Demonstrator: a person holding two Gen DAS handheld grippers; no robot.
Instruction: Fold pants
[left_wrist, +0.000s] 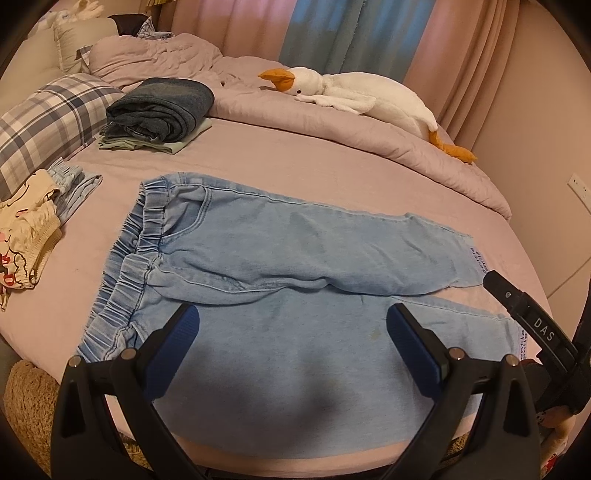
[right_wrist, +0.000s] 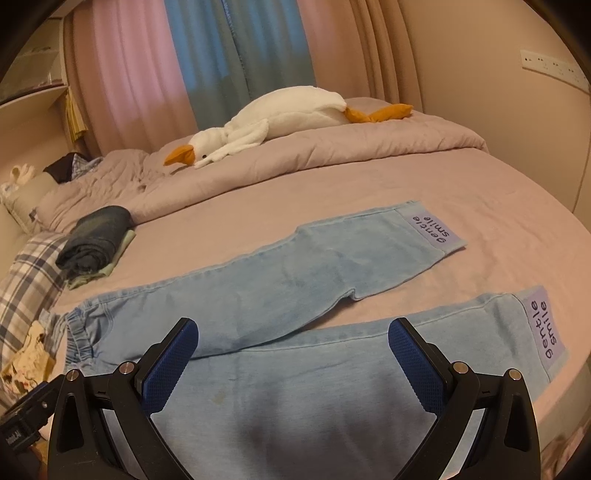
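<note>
Light blue denim pants (left_wrist: 280, 254) lie spread flat on the pink bed, elastic waistband (left_wrist: 136, 240) to the left and both legs running right. The leg cuffs carry lilac "gentle smile" patches (right_wrist: 434, 230). My left gripper (left_wrist: 291, 328) hovers open above the near leg, close to the waist end, holding nothing. My right gripper (right_wrist: 293, 339) is open above the same near leg (right_wrist: 332, 369), closer to the cuffs, also with nothing in it. The right gripper's black body (left_wrist: 532, 317) shows at the right edge of the left wrist view.
A folded stack of dark jeans on green cloth (left_wrist: 162, 110) sits at the back left. A plaid pillow (left_wrist: 48, 118) and small folded clothes (left_wrist: 29, 229) lie at the left edge. A white plush goose (left_wrist: 354, 92) rests on the bunched quilt (left_wrist: 332, 122) behind.
</note>
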